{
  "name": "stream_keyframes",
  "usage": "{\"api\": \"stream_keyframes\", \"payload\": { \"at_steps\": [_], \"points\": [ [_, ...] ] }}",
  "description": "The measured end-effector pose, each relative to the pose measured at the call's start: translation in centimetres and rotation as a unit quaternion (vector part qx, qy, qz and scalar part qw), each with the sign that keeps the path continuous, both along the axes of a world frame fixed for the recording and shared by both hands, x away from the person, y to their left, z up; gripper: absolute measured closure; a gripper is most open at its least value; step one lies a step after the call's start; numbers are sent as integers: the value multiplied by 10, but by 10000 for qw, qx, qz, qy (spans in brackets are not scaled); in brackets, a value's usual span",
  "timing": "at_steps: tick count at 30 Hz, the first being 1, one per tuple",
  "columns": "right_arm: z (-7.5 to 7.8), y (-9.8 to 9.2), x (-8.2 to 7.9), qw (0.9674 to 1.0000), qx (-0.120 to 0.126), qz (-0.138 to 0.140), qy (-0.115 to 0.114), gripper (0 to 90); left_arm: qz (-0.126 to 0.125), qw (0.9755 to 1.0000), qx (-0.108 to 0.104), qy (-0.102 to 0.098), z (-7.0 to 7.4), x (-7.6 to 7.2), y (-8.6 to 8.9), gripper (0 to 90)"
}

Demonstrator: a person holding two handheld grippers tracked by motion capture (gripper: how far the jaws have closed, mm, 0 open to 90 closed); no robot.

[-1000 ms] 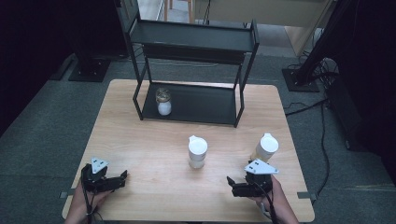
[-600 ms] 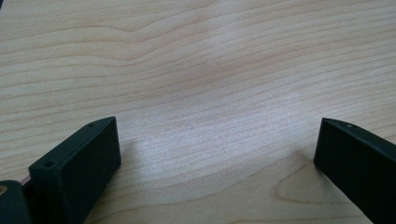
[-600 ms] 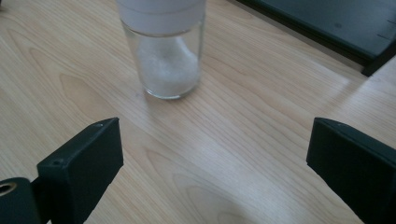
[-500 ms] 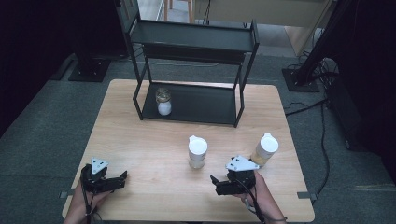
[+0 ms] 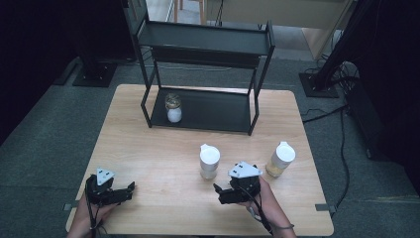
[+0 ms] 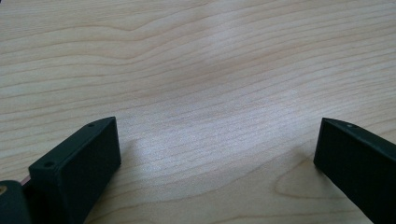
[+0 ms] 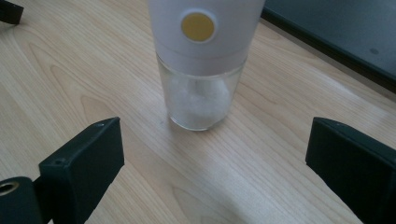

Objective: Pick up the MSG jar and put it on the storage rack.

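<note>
**Grinder with white salt: approach under way, no grasp yet**

Grinder (image 5: 209, 160), white-capped with a clear base holding white grains, stands upright mid-worktop (image 5: 148, 148), free of any contact. Right gripper (image 5: 223, 191) sits just at its 5 o'clock; in the right gripper view the jaws are spread wide with the grinder (image 7: 201, 60) centred ahead between them, not touched. Left gripper (image 5: 130, 187) rests at the worktop's 7 o'clock, jaws wide apart and empty over bare wood. Second grinder (image 5: 281, 159) stands at 3 o'clock of the first. One jar (image 5: 173, 107) is on the rack's lower shelf (image 5: 218, 111).

Judgement: one item shelved; grasp, lift and placing remain for both grinders.
</note>
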State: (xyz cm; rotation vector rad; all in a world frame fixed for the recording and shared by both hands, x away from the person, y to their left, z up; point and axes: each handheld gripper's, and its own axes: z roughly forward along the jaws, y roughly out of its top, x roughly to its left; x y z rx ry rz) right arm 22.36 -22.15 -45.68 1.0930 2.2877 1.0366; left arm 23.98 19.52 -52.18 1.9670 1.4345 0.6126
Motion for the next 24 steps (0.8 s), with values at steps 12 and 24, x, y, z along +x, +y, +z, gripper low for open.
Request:
{"api": "stream_keyframes", "payload": {
  "at_steps": [12,24],
  "points": [
    [1,14,11,10000,35,-41,8,44,-42,10000,10,7,0,0,0,6],
    [4,30,20,9999,52,76,-47,54,-60,10000,13,9,0,1,1,6]
  ]
}}
